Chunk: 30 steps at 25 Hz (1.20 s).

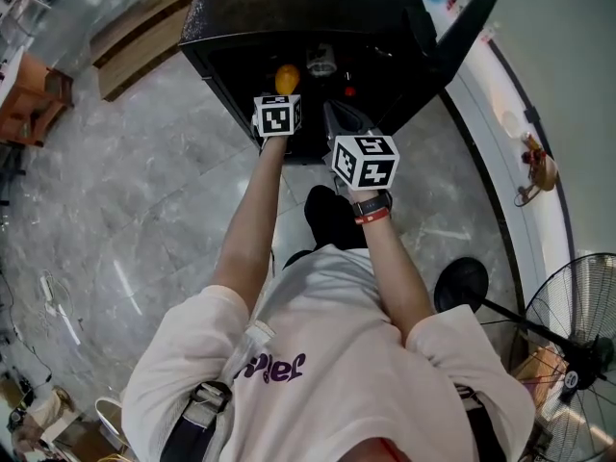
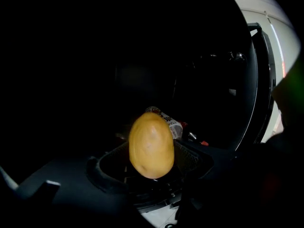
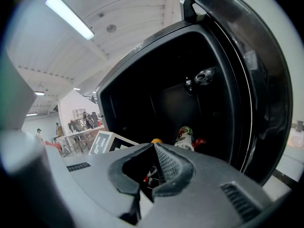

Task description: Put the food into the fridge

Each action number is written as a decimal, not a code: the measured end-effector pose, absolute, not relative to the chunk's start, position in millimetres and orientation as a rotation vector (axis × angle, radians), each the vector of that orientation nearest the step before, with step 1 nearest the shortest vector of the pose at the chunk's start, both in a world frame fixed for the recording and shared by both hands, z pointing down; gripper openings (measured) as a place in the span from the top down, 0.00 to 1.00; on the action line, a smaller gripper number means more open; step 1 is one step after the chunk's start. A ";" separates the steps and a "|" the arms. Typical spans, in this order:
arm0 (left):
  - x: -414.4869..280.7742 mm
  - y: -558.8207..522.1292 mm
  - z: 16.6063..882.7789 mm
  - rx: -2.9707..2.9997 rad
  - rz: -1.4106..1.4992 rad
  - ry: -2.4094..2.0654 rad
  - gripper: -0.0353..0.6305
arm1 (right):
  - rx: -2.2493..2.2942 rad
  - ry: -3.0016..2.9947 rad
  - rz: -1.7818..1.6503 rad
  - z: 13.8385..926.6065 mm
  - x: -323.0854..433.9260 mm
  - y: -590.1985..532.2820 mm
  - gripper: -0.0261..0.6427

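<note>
Holding a potato point(image 2: 151, 145) upright by its lower end, the left gripper point(image 1: 282, 90) is clamped on it at the mouth of the open fridge point(image 1: 250, 12), with the interior straight ahead. A can point(image 2: 167, 120) stands just behind the potato. The right gripper point(image 3: 154, 148), pinched together and empty, sits farther from the opening. Darkness hides the shelf.

Shirt print point(image 1: 275, 368) — seemingly illegible
</note>
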<state>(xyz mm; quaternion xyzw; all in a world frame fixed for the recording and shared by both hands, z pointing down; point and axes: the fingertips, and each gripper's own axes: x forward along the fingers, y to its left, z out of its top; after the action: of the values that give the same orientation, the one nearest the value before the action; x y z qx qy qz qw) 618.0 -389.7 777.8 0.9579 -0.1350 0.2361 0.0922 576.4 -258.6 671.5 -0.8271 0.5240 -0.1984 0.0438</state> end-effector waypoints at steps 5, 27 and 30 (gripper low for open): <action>633.3 -396.1 792.1 2.839 0.751 -0.373 0.50 | -2.529 1.606 -0.619 678.0 582.7 -263.2 0.94; 662.8 -409.1 823.1 2.765 0.955 -0.342 0.50 | -2.548 1.612 -0.620 678.4 594.3 -251.6 0.94; 661.3 -409.5 822.5 2.782 0.962 -0.354 0.50 | -2.549 1.607 -0.631 682.9 595.2 -248.7 0.94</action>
<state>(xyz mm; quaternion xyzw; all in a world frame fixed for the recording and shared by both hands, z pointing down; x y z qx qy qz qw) 661.3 -409.5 822.5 0.9347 -0.1189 0.3231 0.0885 595.2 -248.7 682.9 -0.8276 0.5217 -0.2049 0.0314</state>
